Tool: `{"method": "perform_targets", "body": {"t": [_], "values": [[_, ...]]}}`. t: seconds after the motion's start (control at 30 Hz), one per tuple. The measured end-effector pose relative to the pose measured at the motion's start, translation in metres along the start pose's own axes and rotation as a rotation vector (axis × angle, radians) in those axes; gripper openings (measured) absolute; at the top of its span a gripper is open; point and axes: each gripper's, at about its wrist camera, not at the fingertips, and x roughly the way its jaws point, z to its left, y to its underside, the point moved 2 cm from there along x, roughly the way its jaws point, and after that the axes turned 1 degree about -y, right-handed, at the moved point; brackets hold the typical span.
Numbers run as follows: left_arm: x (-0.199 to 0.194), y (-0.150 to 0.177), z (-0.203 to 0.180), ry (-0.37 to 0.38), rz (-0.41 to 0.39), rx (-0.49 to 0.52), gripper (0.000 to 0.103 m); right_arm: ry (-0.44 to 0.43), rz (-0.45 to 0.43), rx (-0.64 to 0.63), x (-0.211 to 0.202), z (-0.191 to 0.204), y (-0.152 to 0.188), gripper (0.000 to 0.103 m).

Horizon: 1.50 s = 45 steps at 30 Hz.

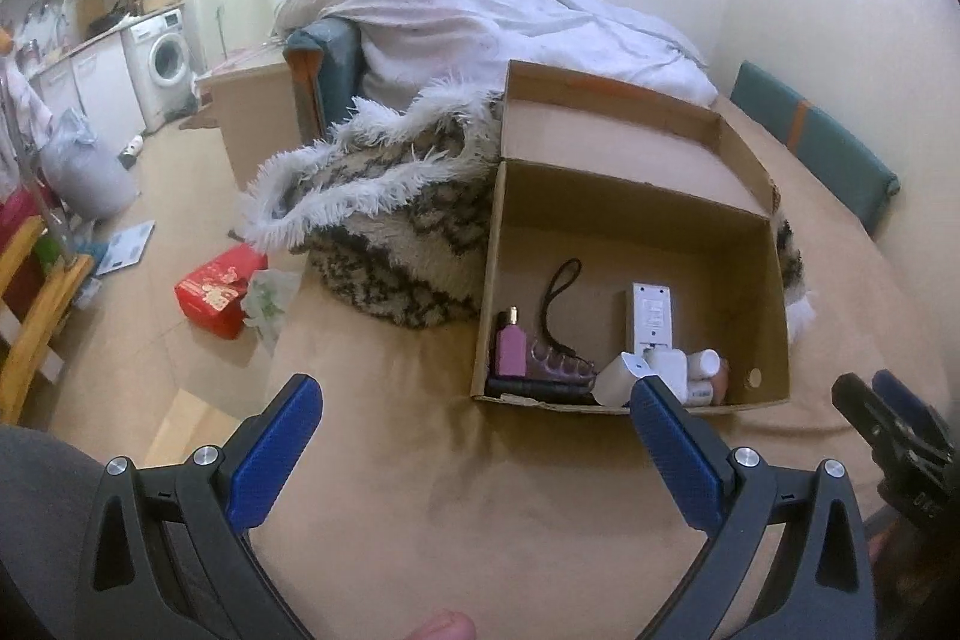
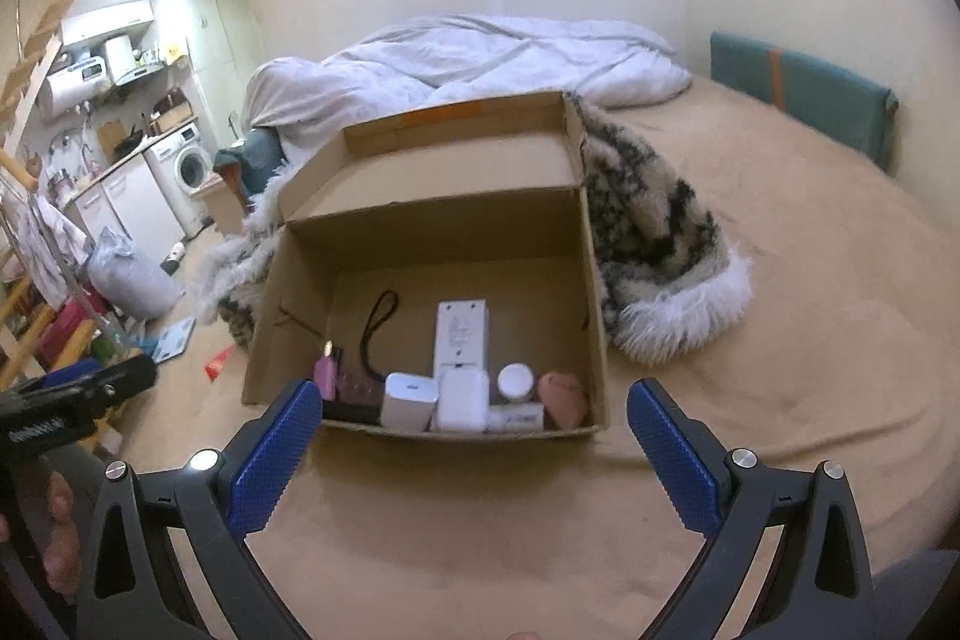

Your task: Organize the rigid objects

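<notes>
- The cardboard box [image 2: 591, 280] sits on the tan bed [image 2: 780, 340], lid flap up toward 12 o'clock.
- The white remote [image 2: 461, 334] lies inside, long axis running 12 to 6; its near end is hidden behind white chargers [image 2: 461, 400].
- The pink bottle [image 1: 511, 345] stands upright at the box's 8 o'clock corner.
- The left gripper [image 1: 474, 406] and right gripper [image 2: 474, 412] are both spread wide, holding nothing.

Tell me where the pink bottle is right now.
The pink bottle stands upright inside the cardboard box, at its near left corner in both wrist views, next to a black looped cord.

both wrist views face the cardboard box [image 1: 636, 244] [image 2: 432, 244] closely, side by side.
</notes>
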Motion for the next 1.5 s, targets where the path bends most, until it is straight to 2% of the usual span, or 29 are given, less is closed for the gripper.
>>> {"method": "perform_targets", "body": {"t": [0.13,1.5], "values": [[0.0031,0.0026,-0.0017,-0.012,0.009,0.013,0.102,0.013,0.023,0.008,0.0039,-0.0027,0.0023,0.103],[0.0065,0.0094,-0.0067,-0.005,0.024,0.045,0.102,0.018,0.031,-0.011,0.0067,-0.0007,0.0037,0.103]]}}
